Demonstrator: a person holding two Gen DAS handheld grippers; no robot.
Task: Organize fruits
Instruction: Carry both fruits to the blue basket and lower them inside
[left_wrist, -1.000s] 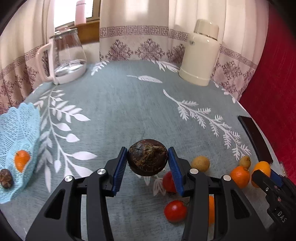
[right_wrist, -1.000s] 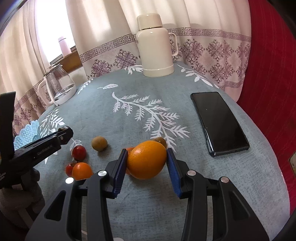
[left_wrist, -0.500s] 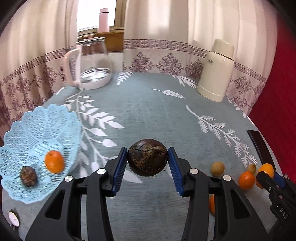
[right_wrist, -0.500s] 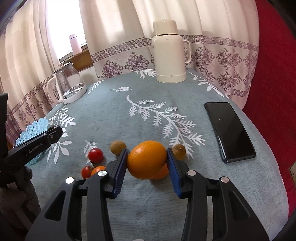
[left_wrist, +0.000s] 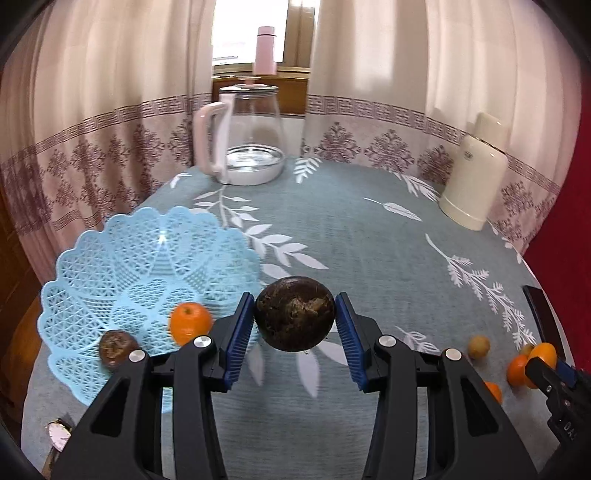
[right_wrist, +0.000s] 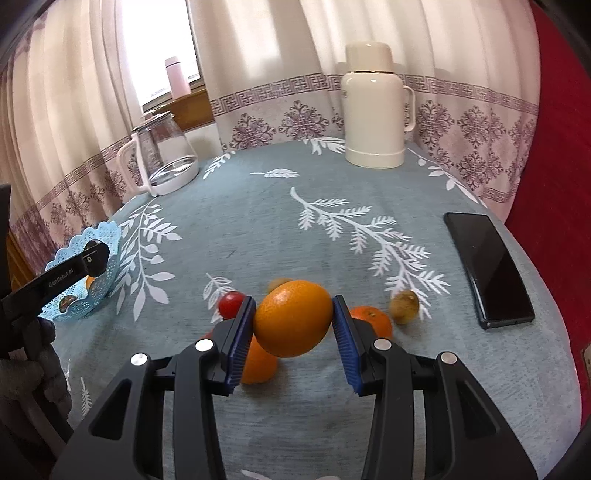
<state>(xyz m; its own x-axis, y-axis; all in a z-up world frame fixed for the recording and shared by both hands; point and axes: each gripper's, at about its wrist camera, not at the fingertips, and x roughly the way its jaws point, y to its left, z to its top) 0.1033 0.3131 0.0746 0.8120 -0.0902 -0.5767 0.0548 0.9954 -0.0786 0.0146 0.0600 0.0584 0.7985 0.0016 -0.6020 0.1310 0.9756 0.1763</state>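
Step in hand: carry to basket (left_wrist: 92, 288). Left hand-held gripper (left_wrist: 294, 322) clamps dark brown fruit (left_wrist: 294, 318), just right of the rim. Right hand-held gripper (right_wrist: 293, 322) grips orange (right_wrist: 293, 317) above the bench (right_wrist: 258, 229). Next: move left over basket, release.

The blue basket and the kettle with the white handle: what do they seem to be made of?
The basket looks like moulded plastic: pale blue, slightly glossy, an open lattice with a scalloped rim. The kettle seems to be clear glass, since the curtain shows through its body; its handle and base look like smooth white plastic, though that is less certain.
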